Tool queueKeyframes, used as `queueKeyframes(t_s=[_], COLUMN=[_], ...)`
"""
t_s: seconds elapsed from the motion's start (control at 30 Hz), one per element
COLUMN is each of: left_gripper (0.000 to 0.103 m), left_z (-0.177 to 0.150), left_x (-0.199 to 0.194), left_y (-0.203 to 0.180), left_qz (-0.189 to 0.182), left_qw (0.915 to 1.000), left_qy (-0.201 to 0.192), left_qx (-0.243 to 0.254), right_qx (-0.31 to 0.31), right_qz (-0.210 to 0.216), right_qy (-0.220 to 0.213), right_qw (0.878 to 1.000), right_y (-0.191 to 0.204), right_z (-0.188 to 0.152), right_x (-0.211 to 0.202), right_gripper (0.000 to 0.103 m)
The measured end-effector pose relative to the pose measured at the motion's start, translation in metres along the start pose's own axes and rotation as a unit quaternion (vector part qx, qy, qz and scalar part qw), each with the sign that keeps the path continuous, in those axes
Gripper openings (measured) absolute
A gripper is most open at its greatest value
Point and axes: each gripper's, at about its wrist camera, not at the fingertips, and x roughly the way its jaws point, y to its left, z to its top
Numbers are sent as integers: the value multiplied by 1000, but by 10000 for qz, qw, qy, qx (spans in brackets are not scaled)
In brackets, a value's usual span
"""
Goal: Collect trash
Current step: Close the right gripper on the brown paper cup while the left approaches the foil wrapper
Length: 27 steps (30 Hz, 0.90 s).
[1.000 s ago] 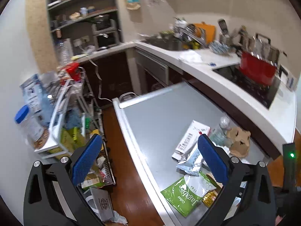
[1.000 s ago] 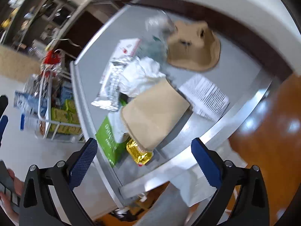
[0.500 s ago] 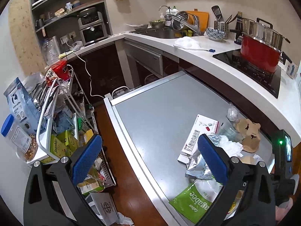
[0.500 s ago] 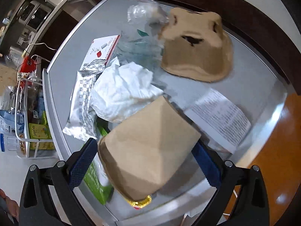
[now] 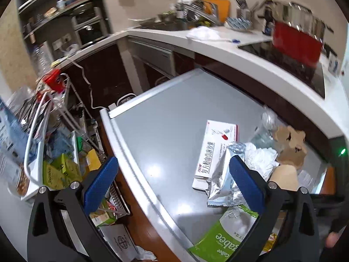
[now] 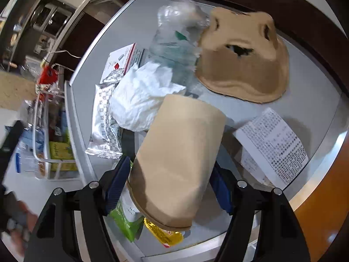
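Near the grey steel table's (image 6: 322,100) front edge, the light, crushable tan paper cup (image 6: 174,159) is flanked mid-body by the just-closing right gripper (image 6: 168,185), contact uncertain.

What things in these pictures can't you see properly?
- Gold wrapper: right wrist view, mostly under the brown paper cup.
- Green packet: left wrist view, cut off by the bottom edge and a gripper finger.
- Shelf items: left wrist view, blurred and too small.
- Printed sheet: right wrist view, words too tiny to read.
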Motion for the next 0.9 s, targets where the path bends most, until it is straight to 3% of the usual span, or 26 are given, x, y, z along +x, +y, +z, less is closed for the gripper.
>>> queueKeyframes(t_s=[0.07, 0.23, 0.43, 0.77, 0.9], left_gripper=[101, 101, 101, 101, 91], left_z=[-1, 0, 4, -9, -12], left_x=[13, 37, 62, 82, 92], left_y=[-7, -23, -45, -64, -68], left_qz=[-54, -379, -626, -1021, -1094], left_qw=[9998, 9986, 9950, 9840, 9805], left_qy=[123, 290, 441, 732, 963], left_qx=[117, 208, 640, 1262, 1318], right_qx=[2, 47, -673, -957, -943], right_qz=[-147, -254, -957, -955, -891], right_qy=[-101, -28, -39, -54, -74], right_qw=[9998, 9997, 9931, 9908, 9915], right_y=[-3, 2, 26, 23, 21], right_z=[3, 5, -1, -1, -2], right_x=[-4, 1, 12, 8, 6], right_gripper=[84, 86, 86, 86, 87])
